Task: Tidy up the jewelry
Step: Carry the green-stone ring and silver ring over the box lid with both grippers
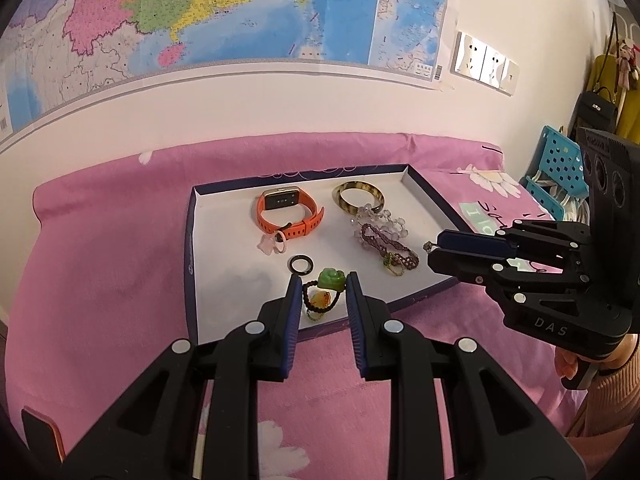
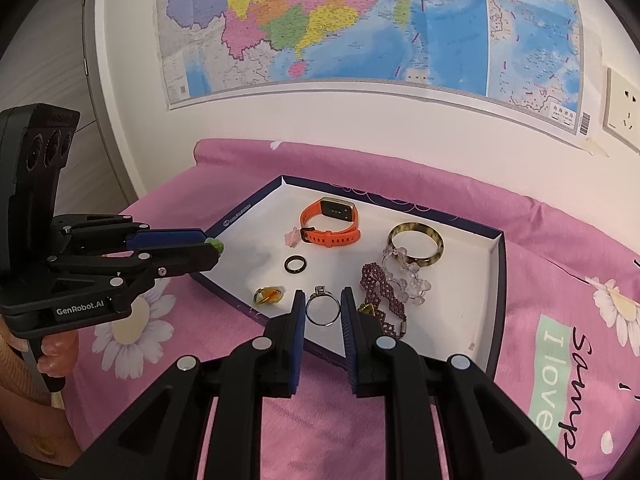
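Left wrist view: left gripper (image 1: 320,286) pinches a green-stone ring (image 1: 331,279) on a dark beaded band, above the near edge of the tray (image 1: 192,248). Tray, on pink bedspread (image 1: 100,264), holds orange smartwatch (image 1: 289,210), tortoiseshell bangle (image 1: 358,197), black ring (image 1: 300,263), purple beaded bracelet (image 1: 390,246).

Right wrist view: right gripper (image 2: 322,306) pinches a silver ring (image 2: 322,306) by its sides, over the tray's near edge. Amber ring (image 2: 268,295) lies just left; crystal bead bracelet (image 2: 408,276) to the right.
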